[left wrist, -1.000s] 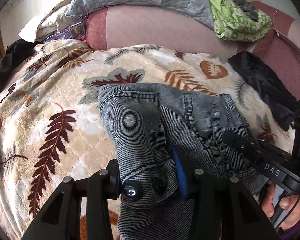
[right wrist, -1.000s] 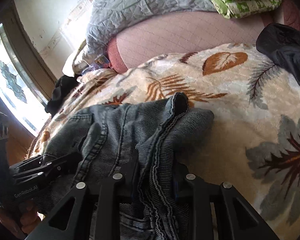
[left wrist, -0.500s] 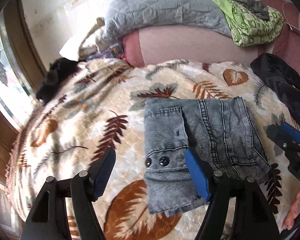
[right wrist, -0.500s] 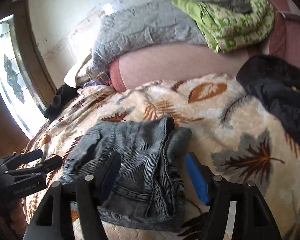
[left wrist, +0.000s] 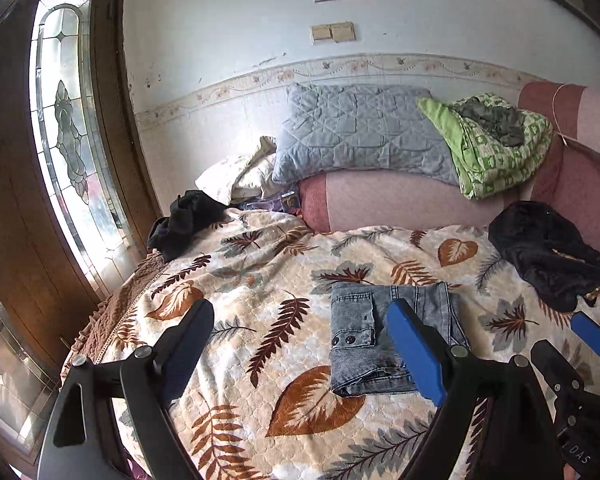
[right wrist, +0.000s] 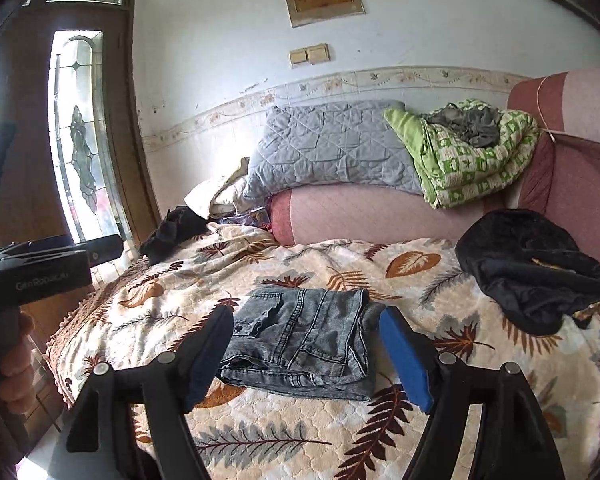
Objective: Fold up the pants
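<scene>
Left wrist: my blue pad [left wrist: 414,354] hides part of the folded pants [left wrist: 356,332].
Left fingers [left wrist: 300,340]: apart, just opened, empty.
Right fingers [right wrist: 306,354]: apart, just opened, empty, above the pants.

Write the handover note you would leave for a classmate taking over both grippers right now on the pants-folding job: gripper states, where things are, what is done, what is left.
Left gripper: open, nothing between its jaws, which have just been opening.
Right gripper: open, also empty, jaws just opened too.
Jeans: lying on the leaf-print blanket as a compact folded bundle, free of both grippers.
Black garment: beside them on the blanket, untouched.
Done: the folding appears finished and the jeans released.
Left: probably nothing beyond checking that the bundle lies tidy.
</scene>
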The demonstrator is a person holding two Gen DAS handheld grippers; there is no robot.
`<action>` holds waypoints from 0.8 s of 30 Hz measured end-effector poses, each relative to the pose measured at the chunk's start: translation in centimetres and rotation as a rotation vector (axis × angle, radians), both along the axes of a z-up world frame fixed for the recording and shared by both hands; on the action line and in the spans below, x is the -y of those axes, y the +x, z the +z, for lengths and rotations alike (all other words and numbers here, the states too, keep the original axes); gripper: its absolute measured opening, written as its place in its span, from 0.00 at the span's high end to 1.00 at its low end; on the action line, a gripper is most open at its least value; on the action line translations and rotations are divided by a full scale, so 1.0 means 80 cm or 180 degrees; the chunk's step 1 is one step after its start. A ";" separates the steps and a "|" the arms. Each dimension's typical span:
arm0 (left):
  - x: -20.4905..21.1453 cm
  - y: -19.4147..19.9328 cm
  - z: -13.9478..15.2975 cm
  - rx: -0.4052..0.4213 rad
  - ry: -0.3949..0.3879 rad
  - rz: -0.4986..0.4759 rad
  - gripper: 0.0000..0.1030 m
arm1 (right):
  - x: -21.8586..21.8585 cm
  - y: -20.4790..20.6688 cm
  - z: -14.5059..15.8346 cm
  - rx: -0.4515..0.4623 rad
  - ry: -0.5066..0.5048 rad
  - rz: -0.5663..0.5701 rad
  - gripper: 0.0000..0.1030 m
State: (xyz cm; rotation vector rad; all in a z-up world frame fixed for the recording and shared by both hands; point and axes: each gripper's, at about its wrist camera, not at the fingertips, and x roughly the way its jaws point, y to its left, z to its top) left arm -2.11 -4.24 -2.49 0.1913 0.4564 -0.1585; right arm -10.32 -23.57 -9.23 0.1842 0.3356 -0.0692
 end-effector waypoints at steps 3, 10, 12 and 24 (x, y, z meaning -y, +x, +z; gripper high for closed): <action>-0.006 -0.020 0.015 0.0102 -0.0031 0.0013 0.13 | -0.012 -0.019 0.018 0.0058 -0.0068 -0.0023 0.23; -0.023 -0.048 0.036 0.0252 -0.0070 0.0082 0.12 | -0.029 -0.056 0.052 0.0303 -0.0117 -0.0117 0.20; -0.028 -0.053 0.039 0.0262 -0.0091 0.0097 0.12 | -0.035 -0.062 0.059 0.0354 -0.0152 -0.0114 0.18; -0.041 -0.057 0.043 0.0308 -0.0123 0.0219 0.11 | -0.051 -0.059 0.056 0.0308 -0.0128 -0.0024 0.17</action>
